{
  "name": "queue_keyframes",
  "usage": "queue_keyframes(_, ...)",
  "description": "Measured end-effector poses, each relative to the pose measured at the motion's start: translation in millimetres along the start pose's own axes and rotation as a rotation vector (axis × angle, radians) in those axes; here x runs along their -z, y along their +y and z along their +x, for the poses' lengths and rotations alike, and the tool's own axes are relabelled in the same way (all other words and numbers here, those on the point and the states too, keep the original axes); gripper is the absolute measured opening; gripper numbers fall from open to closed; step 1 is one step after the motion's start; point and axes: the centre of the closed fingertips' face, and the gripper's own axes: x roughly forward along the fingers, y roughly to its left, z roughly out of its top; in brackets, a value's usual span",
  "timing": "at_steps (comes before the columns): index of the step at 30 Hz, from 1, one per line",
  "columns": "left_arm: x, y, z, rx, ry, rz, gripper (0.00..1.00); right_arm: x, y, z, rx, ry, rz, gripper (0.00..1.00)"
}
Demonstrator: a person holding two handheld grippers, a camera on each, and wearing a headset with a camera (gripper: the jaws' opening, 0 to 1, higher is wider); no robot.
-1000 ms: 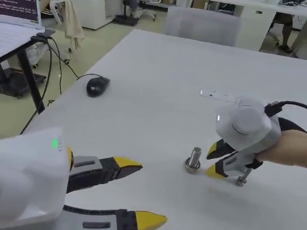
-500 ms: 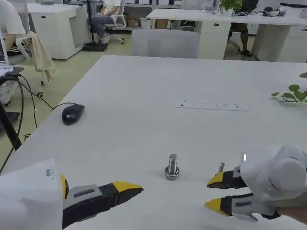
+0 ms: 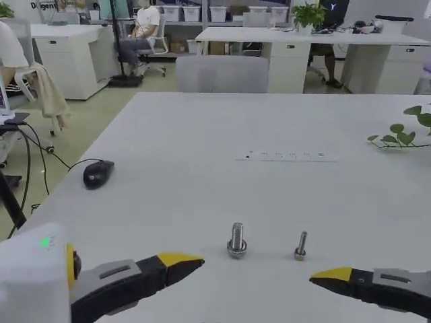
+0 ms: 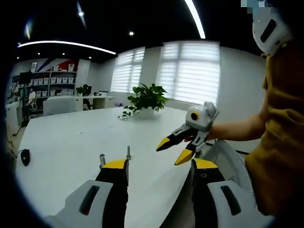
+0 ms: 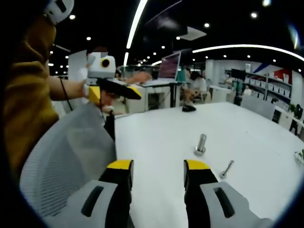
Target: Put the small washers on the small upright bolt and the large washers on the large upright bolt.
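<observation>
Silver large bolt (image 3: 236, 240) upright, small bolt (image 3: 300, 246) beside

An open office around our long white table

Our table (image 3: 202, 148) has a grey chair (image 3: 222, 74) at its far edge. On top we see a black mouse (image 3: 98, 173), a white power strip (image 3: 286, 157) and a leafy plant (image 3: 401, 134). Beyond stand white desks (image 3: 289, 37) and shelves of boxes (image 3: 195, 12) on a pale green floor (image 3: 87, 128). Windows with white blinds (image 4: 190, 71) line one wall, under long ceiling light strips (image 5: 137, 21).
</observation>
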Motion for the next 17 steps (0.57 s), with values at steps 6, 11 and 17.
queue_keyframes(6, 4.3, 0.0, -9.1, 0.030, 0.009, 0.003, 0.54, -2.1, 2.1, -20.7, 0.034, -0.059, 0.068, 0.49)
queue_keyframes(11, 0.9, -3.1, -12.2, 0.031, -0.015, -0.022, 0.55, -7.3, 4.6, -38.5, 0.079, -0.120, 0.099, 0.53)
queue_keyframes(17, -4.7, -18.2, -12.2, 0.057, -0.011, -0.005, 0.54, -10.5, 15.6, -53.2, 0.075, -0.139, 0.116, 0.53)
